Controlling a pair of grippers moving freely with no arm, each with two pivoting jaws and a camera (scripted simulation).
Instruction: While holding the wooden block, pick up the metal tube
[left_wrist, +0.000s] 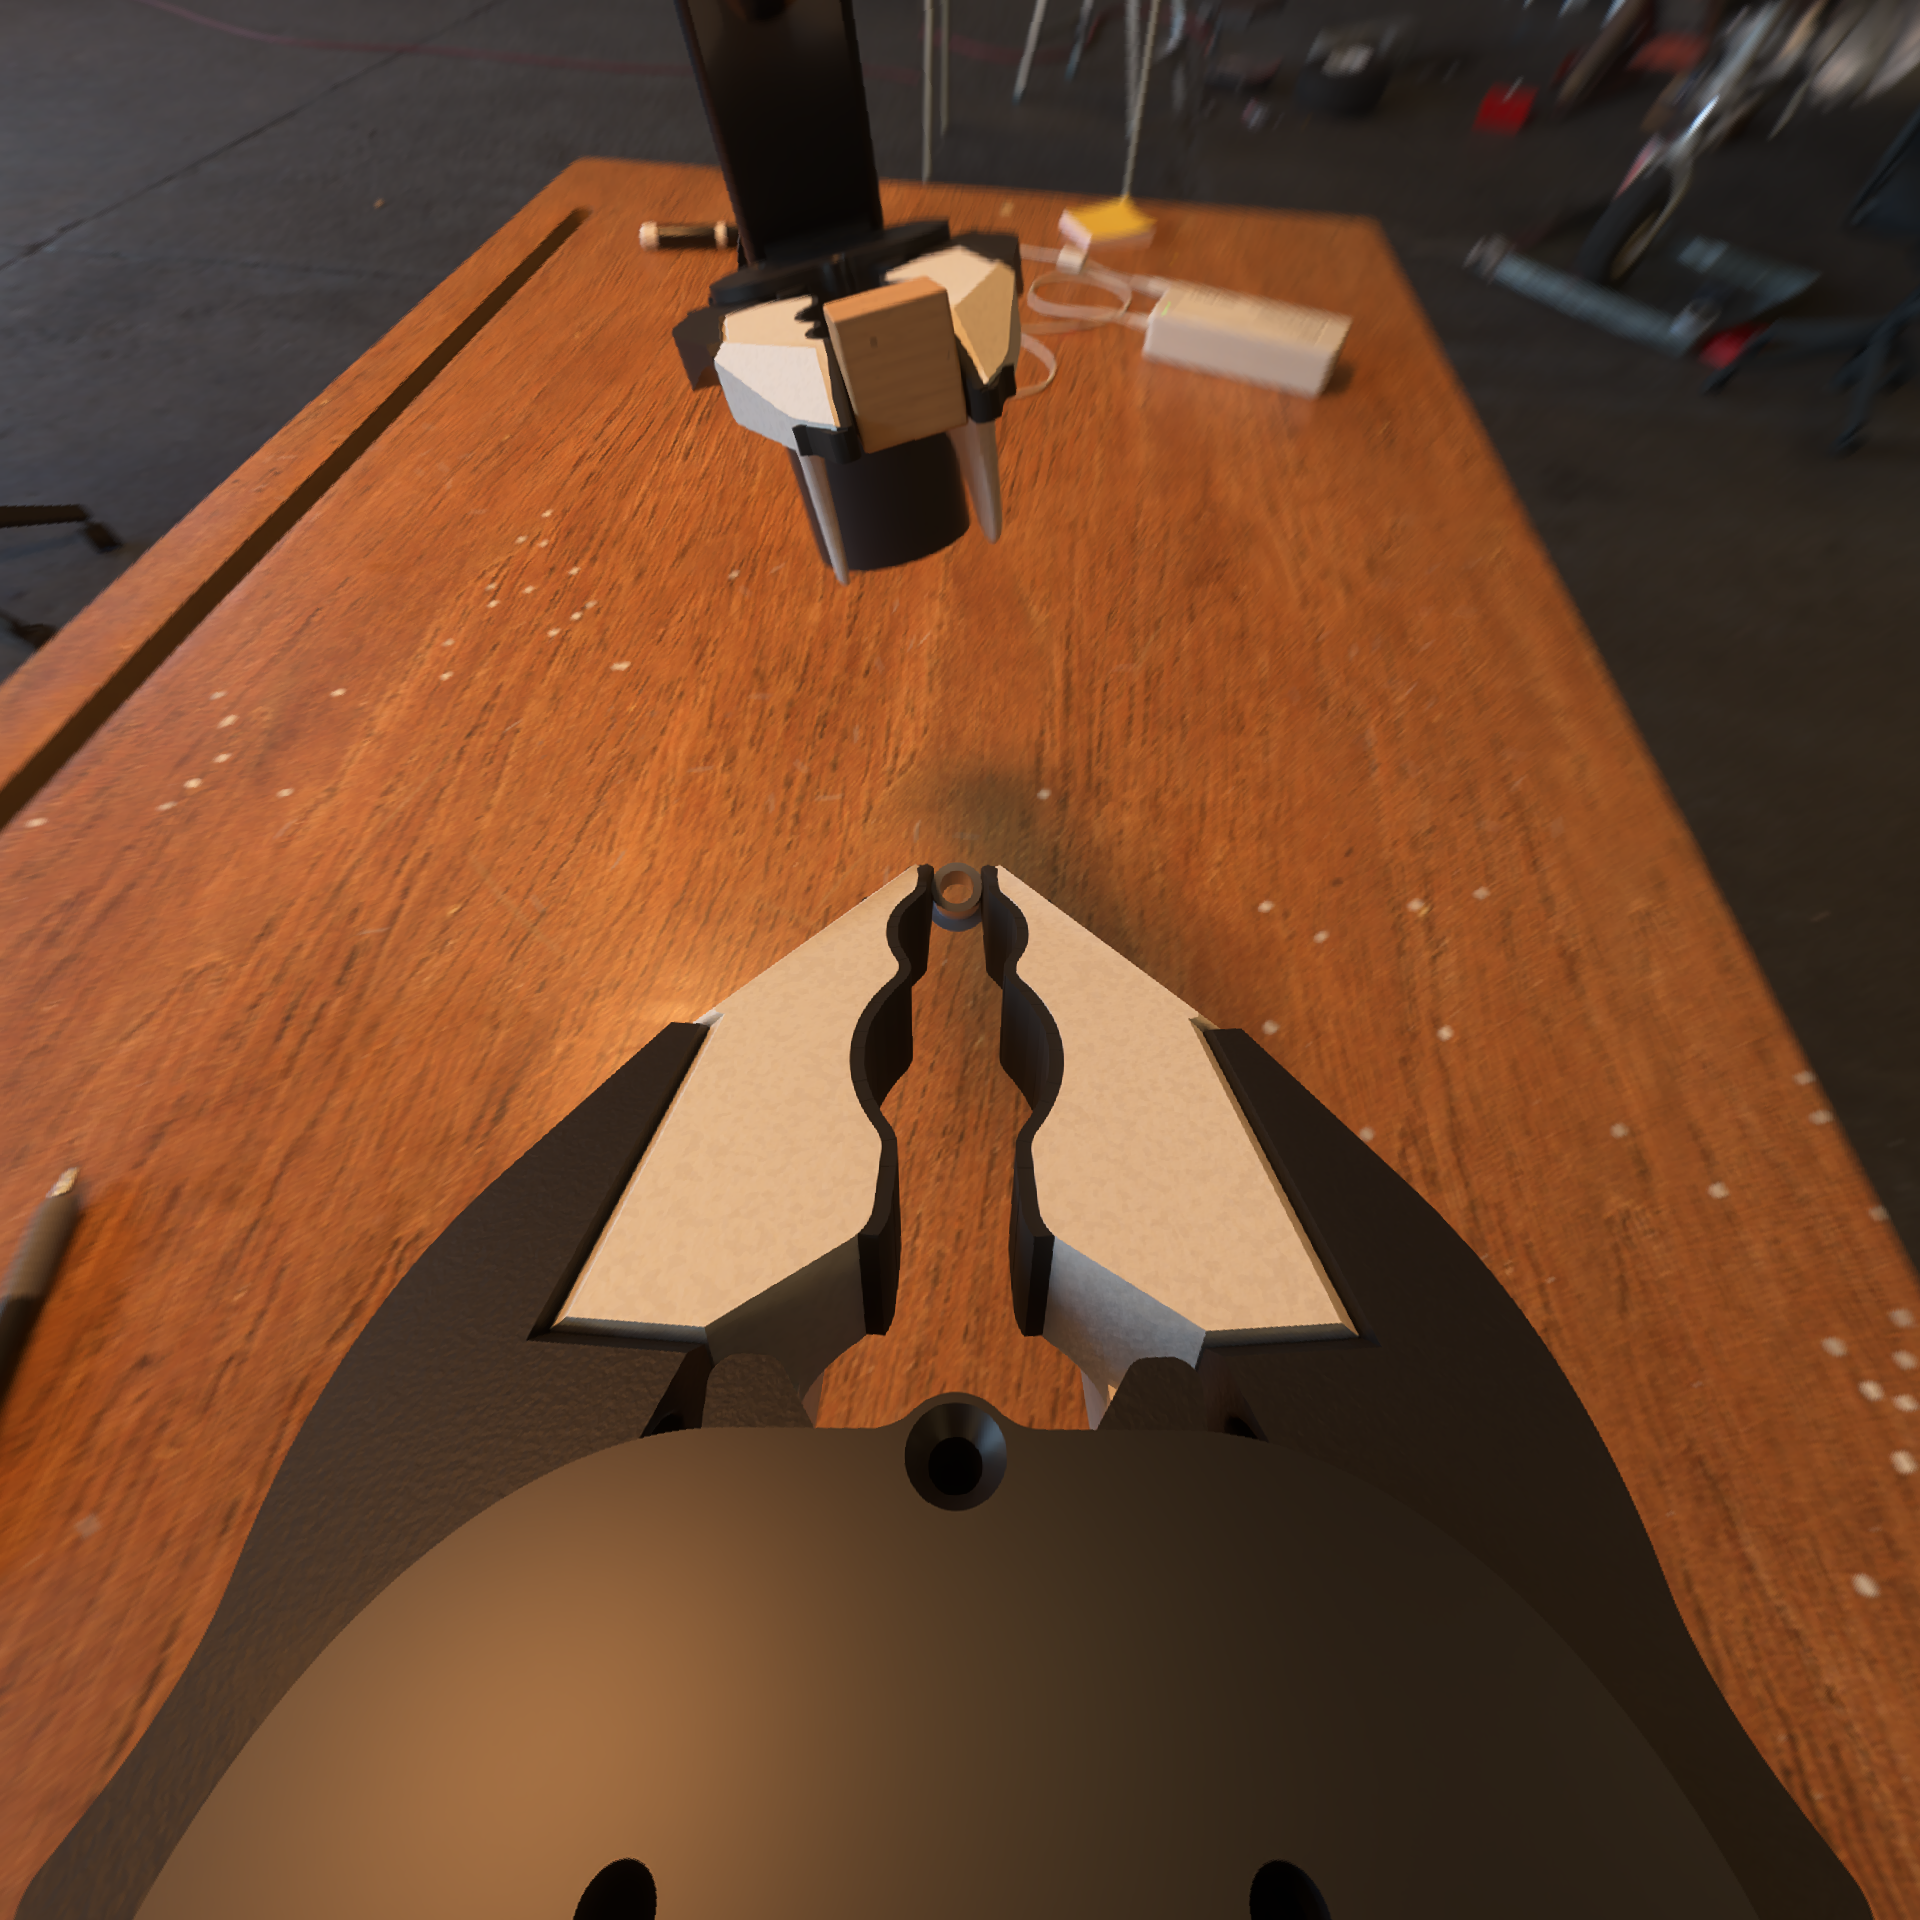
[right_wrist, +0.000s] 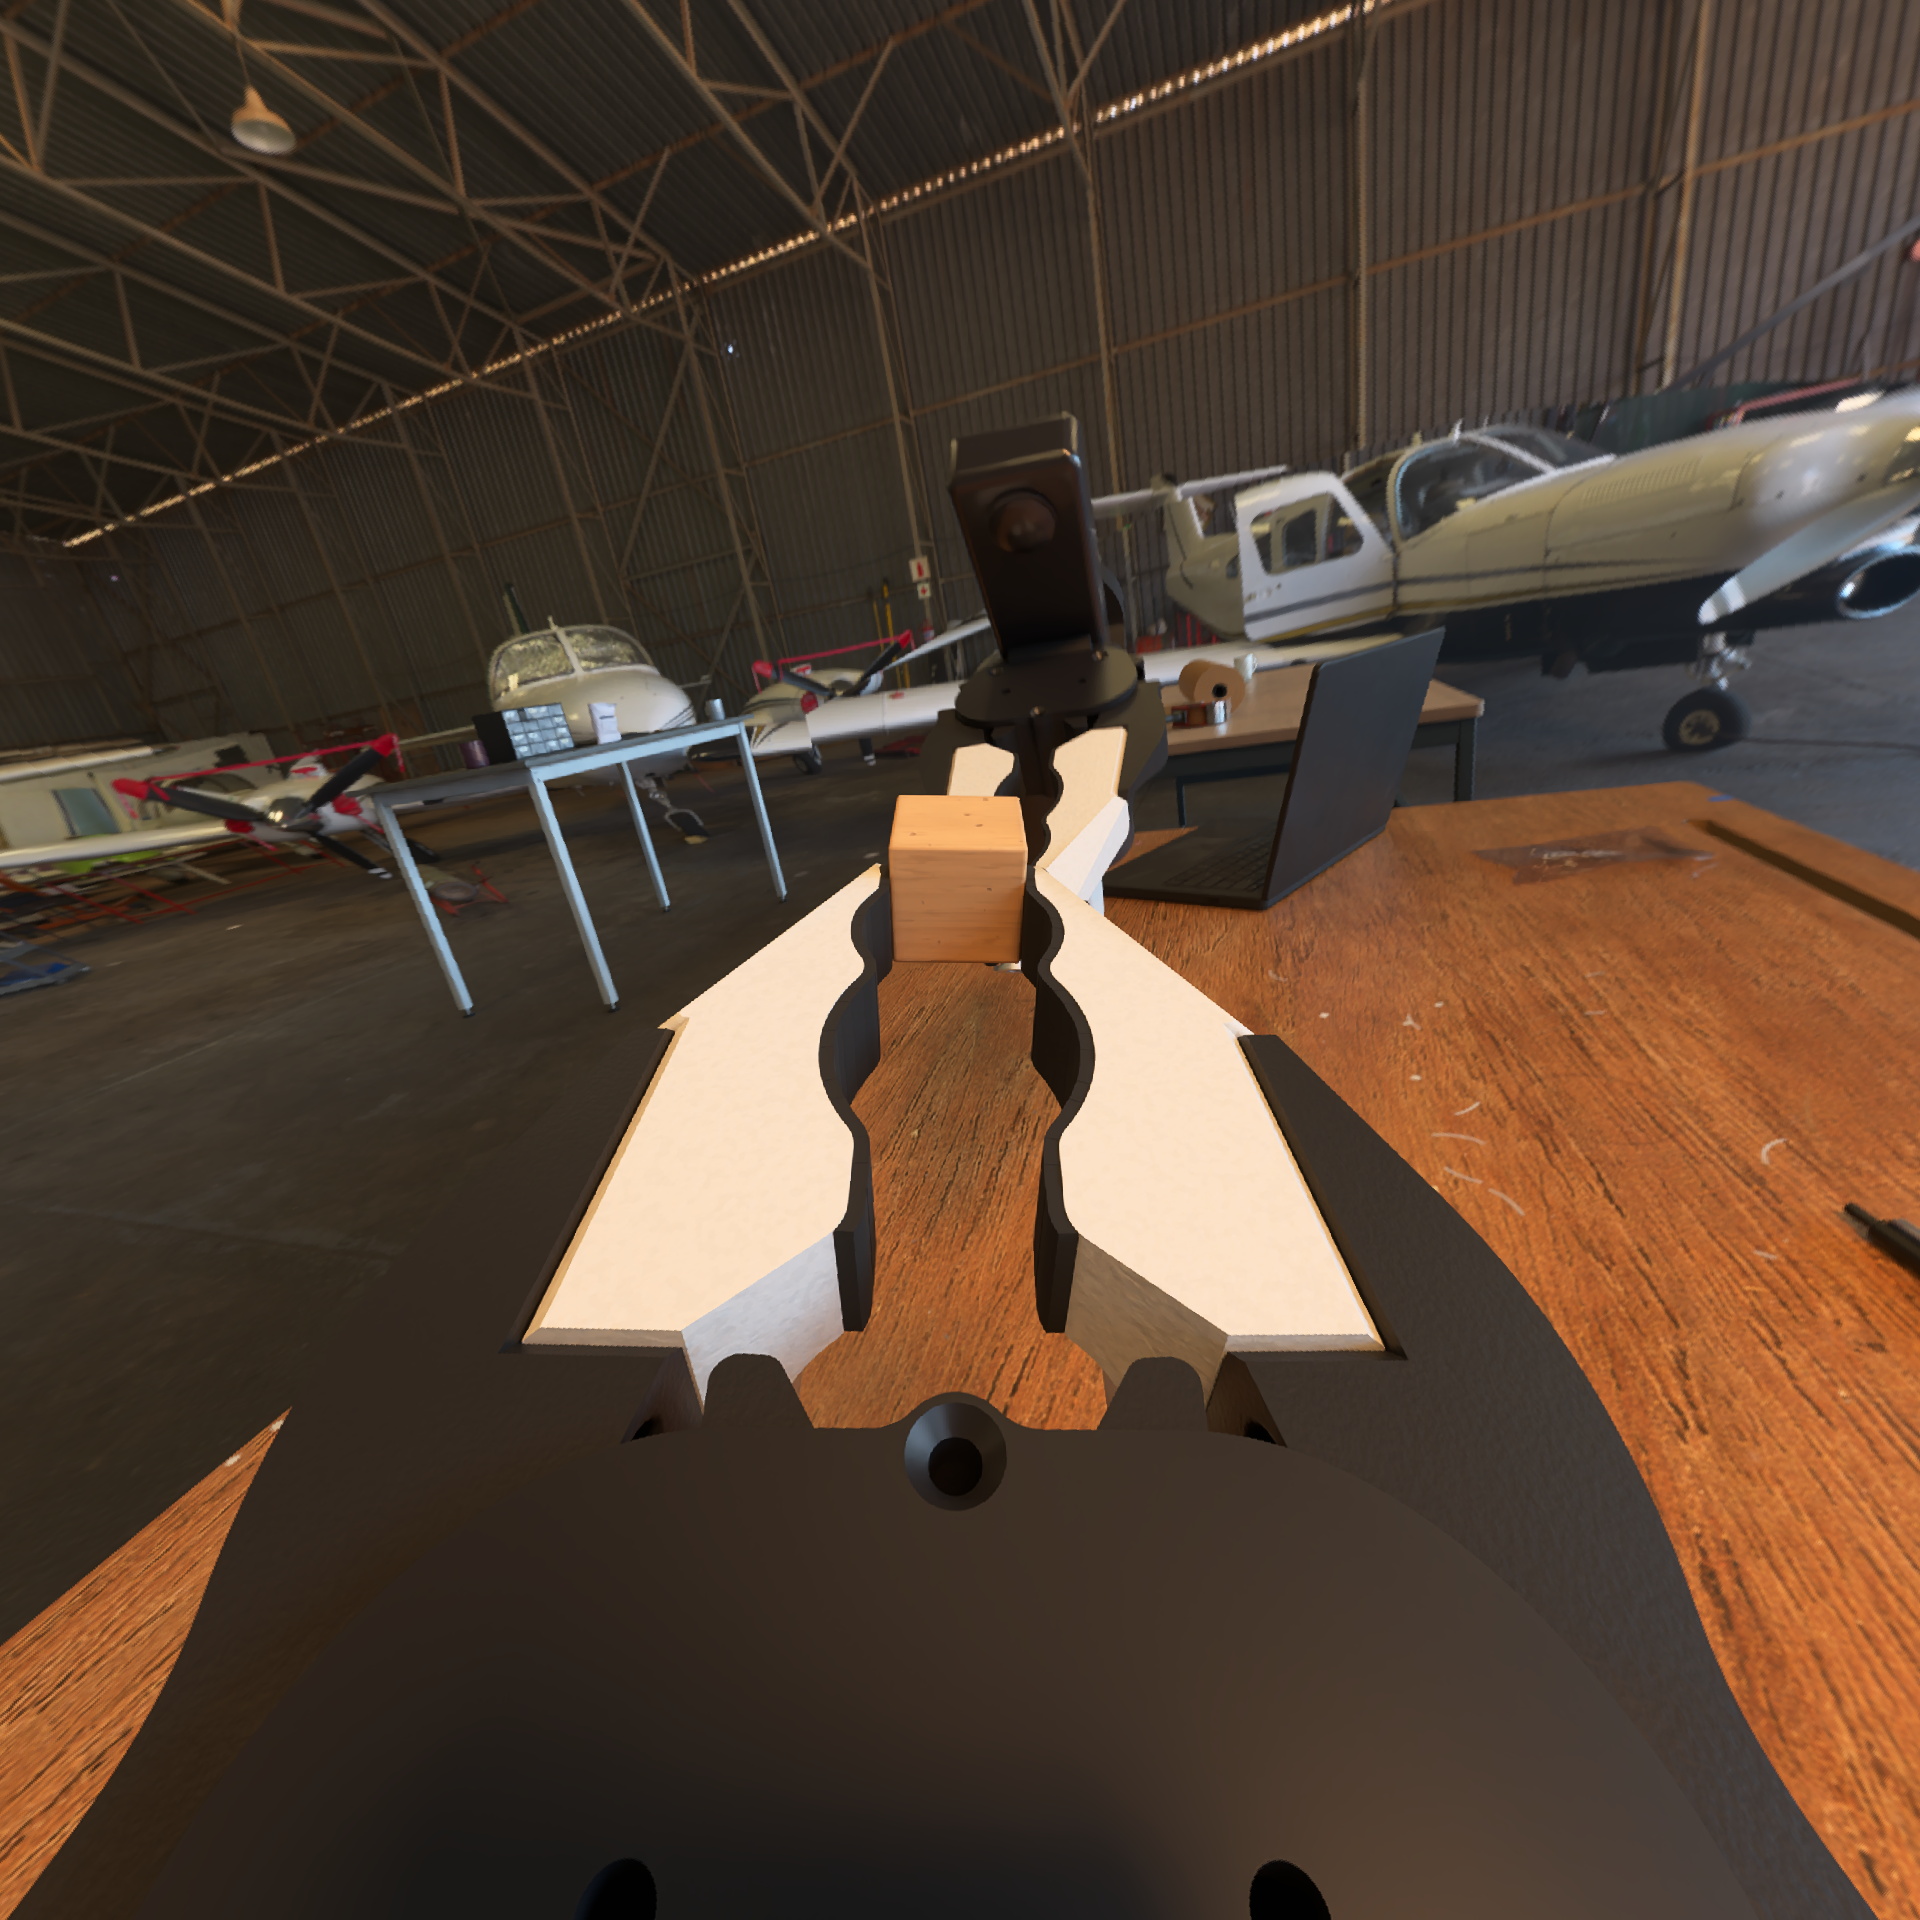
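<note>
The right gripper (right_wrist: 956, 904) clamps the wooden block (right_wrist: 958, 879) at its fingertips. The left gripper (left_wrist: 957, 896) pinches the metal tube (left_wrist: 956, 894) between its tips, seemingly just above the wooden table (left_wrist: 1351, 727); lift it straight, gently.

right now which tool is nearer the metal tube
Left. The left tool has the metal tube right between its fingertips, closed on it. The right tool is farther up the table, holding the wooden block.

Pale tan wooden block (right_wrist: 956, 878) — grey metal tube (left_wrist: 956, 894) — reddish-brown grained table (left_wrist: 1247, 727).
</note>
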